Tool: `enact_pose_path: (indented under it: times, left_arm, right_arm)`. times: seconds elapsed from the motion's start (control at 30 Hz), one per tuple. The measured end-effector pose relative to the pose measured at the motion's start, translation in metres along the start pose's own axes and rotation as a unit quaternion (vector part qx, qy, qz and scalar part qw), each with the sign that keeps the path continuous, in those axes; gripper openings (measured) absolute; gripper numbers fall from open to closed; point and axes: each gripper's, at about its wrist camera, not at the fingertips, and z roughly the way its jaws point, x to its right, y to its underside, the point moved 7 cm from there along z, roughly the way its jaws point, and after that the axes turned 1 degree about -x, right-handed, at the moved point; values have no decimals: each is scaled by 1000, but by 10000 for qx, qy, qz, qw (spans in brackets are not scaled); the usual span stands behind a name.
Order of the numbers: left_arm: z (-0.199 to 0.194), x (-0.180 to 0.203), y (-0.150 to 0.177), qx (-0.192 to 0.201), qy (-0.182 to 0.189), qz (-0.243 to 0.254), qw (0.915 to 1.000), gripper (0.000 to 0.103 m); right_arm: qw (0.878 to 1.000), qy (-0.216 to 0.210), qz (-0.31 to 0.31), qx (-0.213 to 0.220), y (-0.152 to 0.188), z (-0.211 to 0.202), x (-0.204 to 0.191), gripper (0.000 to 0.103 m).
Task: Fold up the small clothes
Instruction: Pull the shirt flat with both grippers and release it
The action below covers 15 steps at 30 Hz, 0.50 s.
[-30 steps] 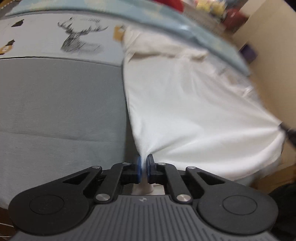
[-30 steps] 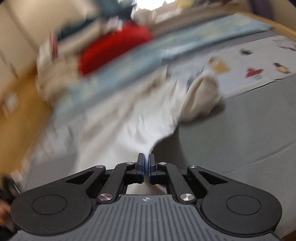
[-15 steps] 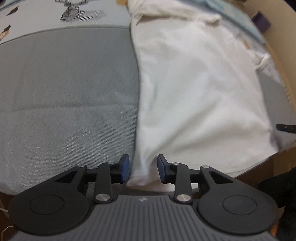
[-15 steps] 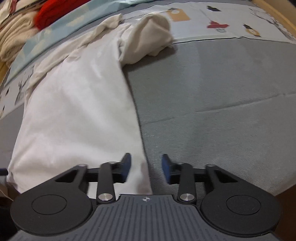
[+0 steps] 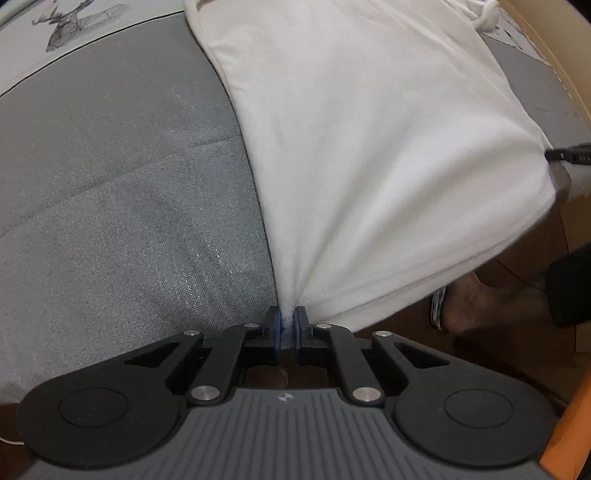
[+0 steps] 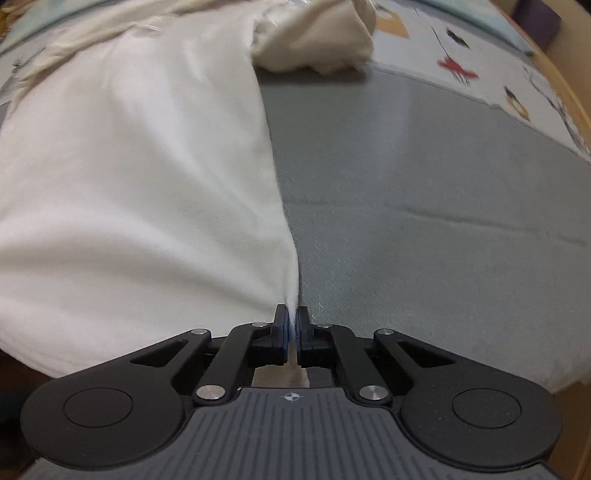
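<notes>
A white garment lies spread on the grey bed cover, its near hem at the bed's front edge. My left gripper is shut on the garment's near left corner. In the right wrist view the same white garment fills the left half, and my right gripper is shut on its near right corner. The cloth is pulled taut into creases at both pinches. The garment's far end is bunched into a cream lump. The right gripper's tip shows at the left wrist view's right edge.
A printed sheet with a deer drawing and small animal figures covers the bed's far part. A wooden bed frame runs along the right. A person's foot in a sandal stands on the floor below the bed's edge.
Half a second ago both grippers were open around the garment's near corners. Now both have shut on those corners and the cloth is drawn taut.
</notes>
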Motion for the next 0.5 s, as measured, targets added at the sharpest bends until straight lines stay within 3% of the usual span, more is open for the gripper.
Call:
enact_pose_path:
  times: [0.07,0.13,0.2,0.27,0.37,0.43,0.5]
  left_arm:
    - [-9,-3,-8,280,-53,-131,9995,15]
    - [-24,-5,-20,744,-79,-205,9970,27]
    - [-34,-2,-28,1026,87,-292,9943,28]
    - [-36,7,-35,1116,271,-245,9931,28]
    - [-25,21,-40,916,259,-4,9955,29]
    - [-8,23,-32,460,71,96,9989,32]
    - [3,24,-28,216,-109,217,9995,32]
  right_arm:
    - [9999,-104,-105,18,2,-2,-5,4]
    - [9996,-76,-126,234,1,-10,-10,20]
    - [9982,-272,21,538,-4,-21,-12,33]
    - [9962,-504,158,693,-8,-28,-12,35]
    - [9986,-421,-51,314,-1,-9,-20,36]
    - [9994,-160,-308,-49,9,3,-28,36]
    - [9991,-175,-363,127,4,-2,-31,36]
